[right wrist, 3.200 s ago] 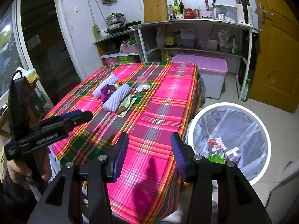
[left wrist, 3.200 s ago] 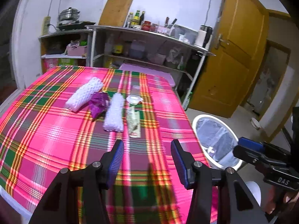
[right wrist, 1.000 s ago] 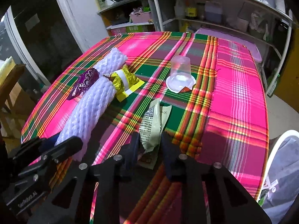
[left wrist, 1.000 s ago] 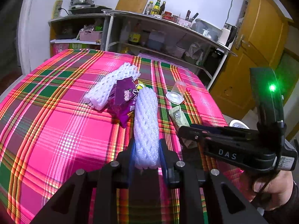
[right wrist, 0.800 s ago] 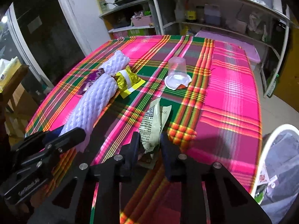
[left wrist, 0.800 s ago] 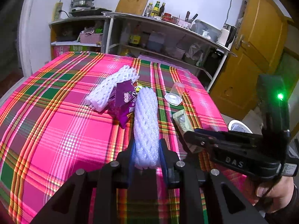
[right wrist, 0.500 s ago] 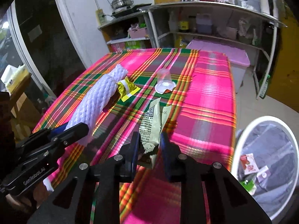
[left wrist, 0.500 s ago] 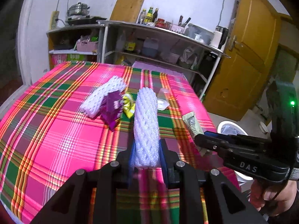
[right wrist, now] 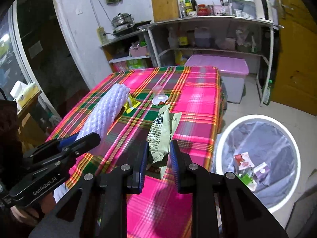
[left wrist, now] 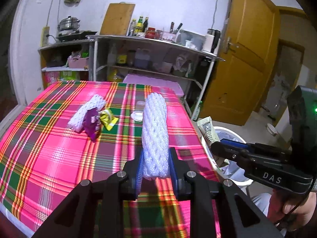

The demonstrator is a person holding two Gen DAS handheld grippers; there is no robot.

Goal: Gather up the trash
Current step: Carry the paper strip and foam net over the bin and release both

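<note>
The left gripper (left wrist: pixel 155 167) is clamped on one end of a white foam net (left wrist: pixel 155 136), which stands out forward from between its blue pads and hangs above the counter (left wrist: pixel 49 158) with its plaid cloth. In the right wrist view the same net (right wrist: pixel 107 111) rises from the left gripper's (right wrist: pixel 79 140) tip at the left edge of the cloth.

The right gripper (right wrist: pixel 158 158) is clamped on the lower end of a pale green wrapper (right wrist: pixel 161 132); the wrapper sticks up and forward out of the pads, clear of the cloth. From the left wrist view the right gripper (left wrist: pixel 216 148) sits to the right, past the counter's corner, with the wrapper (left wrist: pixel 208 130) poking up from its tip over the rim of the bin (left wrist: pixel 227 130).

The bin (right wrist: pixel 255 119), white-rimmed and lined with a clear bag, stands on the floor just beside the counter's right corner, to the right of the right gripper. Some scraps (right wrist: pixel 243 162) already lie in its bottom.

Left on the cloth, well ahead of both grippers: a second foam net (left wrist: pixel 85 115), a purple packet (left wrist: pixel 92 122) touching it, a yellow wrapper (left wrist: pixel 108 118) just beside that, and a clear cup (left wrist: pixel 138 111) lying near its lid, further right.

A hand (left wrist: pixel 297 208) grips the right tool's handle at the lower right.
</note>
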